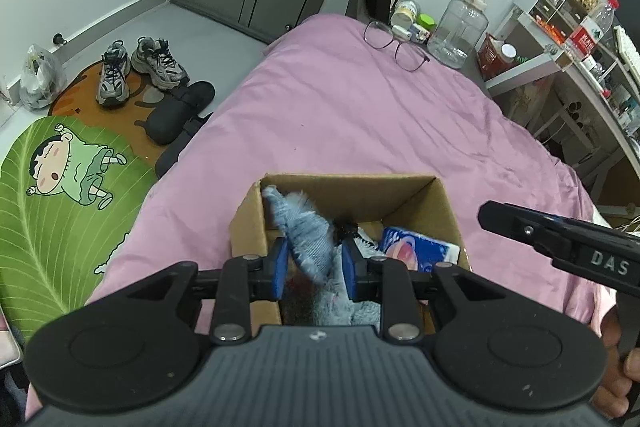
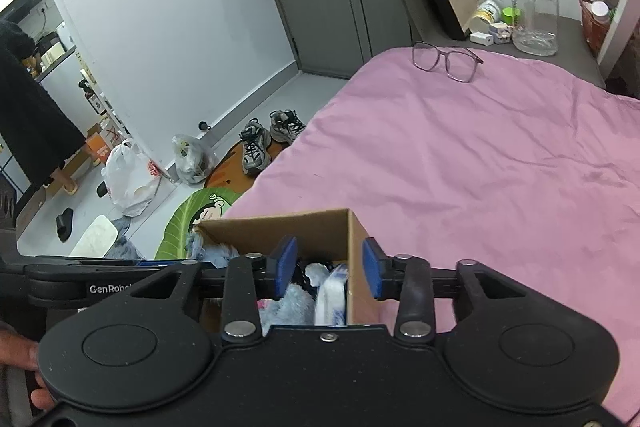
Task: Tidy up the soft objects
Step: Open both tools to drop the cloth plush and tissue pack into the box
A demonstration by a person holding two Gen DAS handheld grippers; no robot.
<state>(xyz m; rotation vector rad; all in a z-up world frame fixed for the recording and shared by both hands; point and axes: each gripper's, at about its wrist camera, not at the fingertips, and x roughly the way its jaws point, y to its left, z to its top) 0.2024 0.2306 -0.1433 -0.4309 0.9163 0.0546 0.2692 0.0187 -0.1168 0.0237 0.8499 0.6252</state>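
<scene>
Left gripper point(image 1: 314, 269): my blue pads sit on either side of the grey-blue plush toy point(image 1: 308, 239), a narrow limb of it between them; I cannot tell whether they press it or have let go; the gap looks only a little wider than the limb.
Plush toy: down inside the cardboard box point(image 1: 348, 189), its long axis running from 11 o'clock at the far left corner back towards 5 o'clock under my left gripper; the fluffy bulk lies at the near end of the box.
Box: standing open on the pink bedcover point(image 1: 360, 115), dead ahead at 12 o'clock from my left gripper; a blue-and-white tissue pack point(image 1: 416, 247) stands against its right wall at 1 o'clock.
Right gripper point(image 2: 328, 269): pads well apart, gripping nothing; it hovers over the box's right wall, which rises between the pads; the tissue pack shows just below, towards 6 o'clock.
Key relation: the toy is directly between my left pads and only off to 10 o'clock from the right ones; the left hand is plainly the nearer.
Hand pose: both grippers point forward and tilt down into the box, left beside right, close but apart.
Judgement: the toy looks stowed; I would spread the left pads and lift straight back, watching for fur snagging.
Elsewhere: glasses point(image 1: 394, 45) lie at the far end of the bedcover, well apart.
</scene>
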